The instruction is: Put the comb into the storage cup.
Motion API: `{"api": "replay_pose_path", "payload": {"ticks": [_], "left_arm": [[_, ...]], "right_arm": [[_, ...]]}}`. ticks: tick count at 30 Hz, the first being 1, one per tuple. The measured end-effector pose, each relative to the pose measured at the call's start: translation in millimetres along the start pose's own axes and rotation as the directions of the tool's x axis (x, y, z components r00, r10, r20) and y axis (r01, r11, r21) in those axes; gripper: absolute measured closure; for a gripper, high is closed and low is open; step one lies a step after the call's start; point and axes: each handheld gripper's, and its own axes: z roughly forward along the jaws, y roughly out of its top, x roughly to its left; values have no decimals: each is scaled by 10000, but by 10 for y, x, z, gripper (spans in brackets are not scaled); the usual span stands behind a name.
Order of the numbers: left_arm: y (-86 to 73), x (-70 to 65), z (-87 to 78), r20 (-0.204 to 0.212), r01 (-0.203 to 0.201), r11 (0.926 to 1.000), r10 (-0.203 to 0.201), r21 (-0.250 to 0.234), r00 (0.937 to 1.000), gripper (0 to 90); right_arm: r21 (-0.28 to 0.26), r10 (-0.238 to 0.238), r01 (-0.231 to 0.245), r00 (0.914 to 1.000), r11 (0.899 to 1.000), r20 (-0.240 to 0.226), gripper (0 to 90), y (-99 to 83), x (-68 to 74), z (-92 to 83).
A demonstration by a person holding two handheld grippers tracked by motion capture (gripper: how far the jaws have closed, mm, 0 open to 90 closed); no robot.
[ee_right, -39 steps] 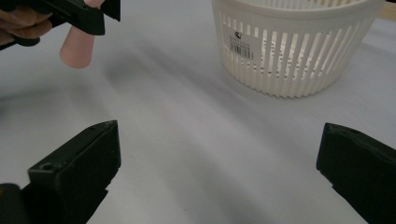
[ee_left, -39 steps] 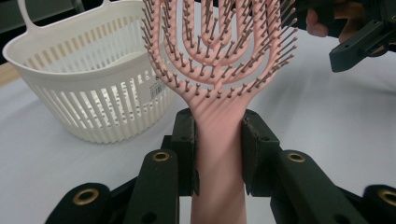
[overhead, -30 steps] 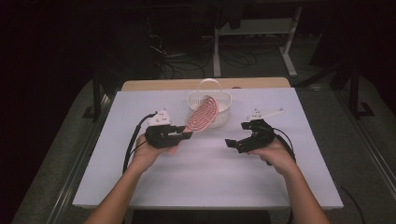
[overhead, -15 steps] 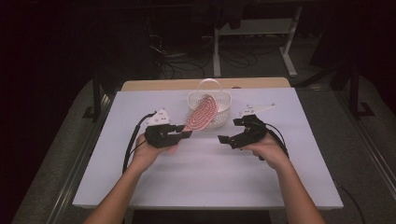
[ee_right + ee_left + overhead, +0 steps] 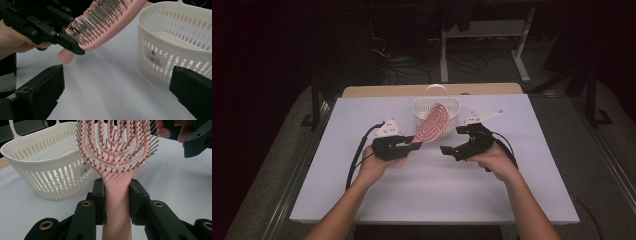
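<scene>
The left hand-held gripper (image 5: 117,202) clamps the smooth handle of the pink vented plastic hairbrush (image 5: 117,157), light, stiff and best held there, its head raised toward the white slatted plastic basket (image 5: 436,112) at 12 o'clock on the bench (image 5: 432,195), while the right hand-held gripper (image 5: 117,92) gapes empty.

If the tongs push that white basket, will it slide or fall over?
The white basket looks like thin slotted plastic, so probably light; a push would likely slide it across the smooth table. Its base seems wide and nothing shows inside, so tipping seems less likely unless pushed near its handle.
</scene>
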Motion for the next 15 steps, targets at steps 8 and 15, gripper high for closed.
{"api": "replay_pose_path", "payload": {"ticks": [8,15], "left_arm": [[-19,-32,30,-3,-34,10000,34,54,10000,704],[-24,-93,55,-60,-228,9997,229,127,9997,704]], "right_arm": [[-294,144,-143,9999,9995,7,0,41,13,-35],[-598,354,-344,9992,9976,158,0,57,-6,-93]]}}
